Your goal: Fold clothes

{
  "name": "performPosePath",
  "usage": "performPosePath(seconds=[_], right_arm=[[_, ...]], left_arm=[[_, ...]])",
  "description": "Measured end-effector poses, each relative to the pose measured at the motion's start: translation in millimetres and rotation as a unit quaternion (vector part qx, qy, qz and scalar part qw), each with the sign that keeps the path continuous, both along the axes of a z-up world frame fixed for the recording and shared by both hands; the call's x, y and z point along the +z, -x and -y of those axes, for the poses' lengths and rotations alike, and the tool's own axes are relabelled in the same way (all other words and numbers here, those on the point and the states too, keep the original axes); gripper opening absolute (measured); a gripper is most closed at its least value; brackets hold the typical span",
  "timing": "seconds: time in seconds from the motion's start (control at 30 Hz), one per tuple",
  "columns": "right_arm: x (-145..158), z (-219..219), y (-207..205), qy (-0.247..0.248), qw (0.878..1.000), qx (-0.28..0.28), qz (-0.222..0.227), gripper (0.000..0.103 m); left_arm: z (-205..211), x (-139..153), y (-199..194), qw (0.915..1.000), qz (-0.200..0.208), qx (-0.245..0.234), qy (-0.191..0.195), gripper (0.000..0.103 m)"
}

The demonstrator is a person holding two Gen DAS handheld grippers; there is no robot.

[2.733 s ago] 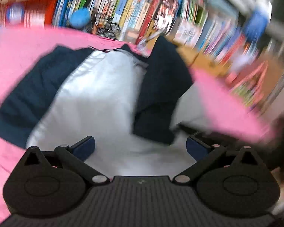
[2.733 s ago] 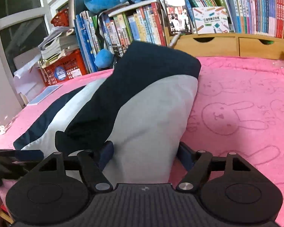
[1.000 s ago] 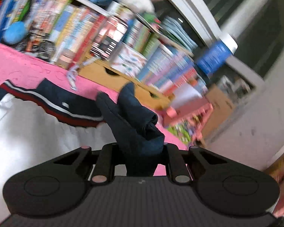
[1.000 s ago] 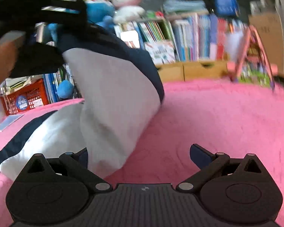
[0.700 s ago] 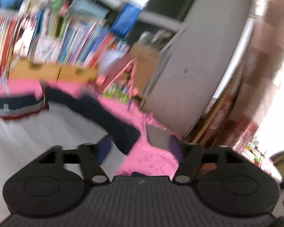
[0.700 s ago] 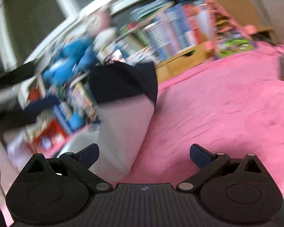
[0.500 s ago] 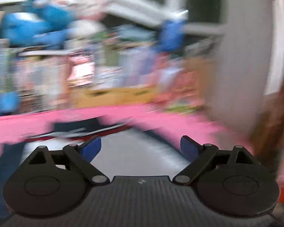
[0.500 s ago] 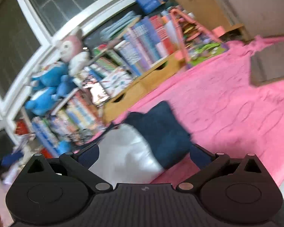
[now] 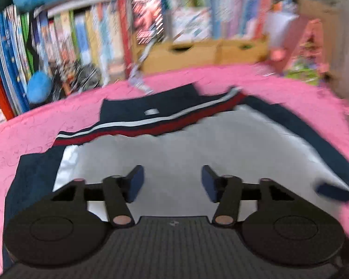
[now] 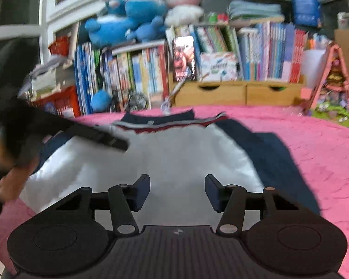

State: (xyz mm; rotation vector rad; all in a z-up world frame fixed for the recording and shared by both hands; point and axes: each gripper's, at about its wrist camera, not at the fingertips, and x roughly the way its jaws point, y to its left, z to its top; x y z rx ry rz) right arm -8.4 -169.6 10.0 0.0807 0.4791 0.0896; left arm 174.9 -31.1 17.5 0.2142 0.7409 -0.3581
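— Left wrist view: where was the white and navy shirt point(image 9: 197, 148)?
— Flat on the pink fuzzy blanket point(image 9: 35, 125).
— And the left gripper point(image 9: 171, 183) and right gripper point(image 10: 177, 191)?
— Both jaws were wide, holding nothing.

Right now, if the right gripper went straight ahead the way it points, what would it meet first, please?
Probably the white panel of the shirt lying on the pink blanket; the open right gripper points at it, though depth is unclear.
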Motion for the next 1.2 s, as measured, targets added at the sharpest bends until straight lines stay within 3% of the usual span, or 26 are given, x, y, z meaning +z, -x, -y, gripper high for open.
performPosePath(seconds=[0.07, 0.17, 0.2, 0.33, 0.43, 0.53, 0.6, 0.67, 1.07, 1.2], right_arm=[[-3.4, -4.1, -4.7, -0.002, 1.0, 0.002, -0.015, 0.054], [-10.5, -9.4, -4.8, 0.009, 0.999, 0.011, -0.037, 0.058], [-13.3, -12.4, -3.4, 0.021, 0.998, 0.022, -0.049, 0.063], [-16.1, -28.6, 11.2, 0.101, 0.993, 0.051, -0.033, 0.063], [-1.4, -30.1, 4.0, 0.079, 0.995, 0.061, -0.009, 0.062], [5.3, -40.8, -14.6, 0.066, 0.995, 0.072, 0.004, 0.049], [-2.2, -51.6, -28.8, 0.072, 0.994, 0.078, -0.02, 0.039], [-14.8, -57.7, -40.9, 0.071, 0.993, 0.08, -0.052, 0.035], [-27.1, -55.6, -23.2, 0.059, 0.994, 0.074, -0.045, 0.035], [-28.0, -53.2, -23.9, 0.047, 0.995, 0.074, -0.046, 0.035]], left_arm=[[8.4, -11.3, -34.6, 0.9991, -0.015, 0.015, -0.037, 0.044], [9.3, -19.8, -52.6, 0.9986, -0.013, 0.024, -0.046, 0.044], [9.4, -20.6, -52.6, 0.9985, -0.012, 0.026, -0.046, 0.044], [9.6, -23.7, -52.8, 0.9984, -0.006, 0.031, -0.047, 0.045], [6.9, -24.6, -53.1, 0.9986, -0.008, 0.038, -0.037, 0.045], [4.6, -22.1, -58.5, 0.9985, -0.022, 0.045, -0.024, 0.045], [5.3, -21.7, -60.3, 0.9984, -0.023, 0.045, -0.023, 0.045], [5.8, -22.5, -58.8, 0.9986, -0.019, 0.043, -0.025, 0.045], [7.9, -16.0, -74.7, 0.9978, -0.04, 0.042, -0.032, 0.045], [0.4, 5.3, -48.6, 0.9993, -0.014, 0.034, 0.003, 0.05]])
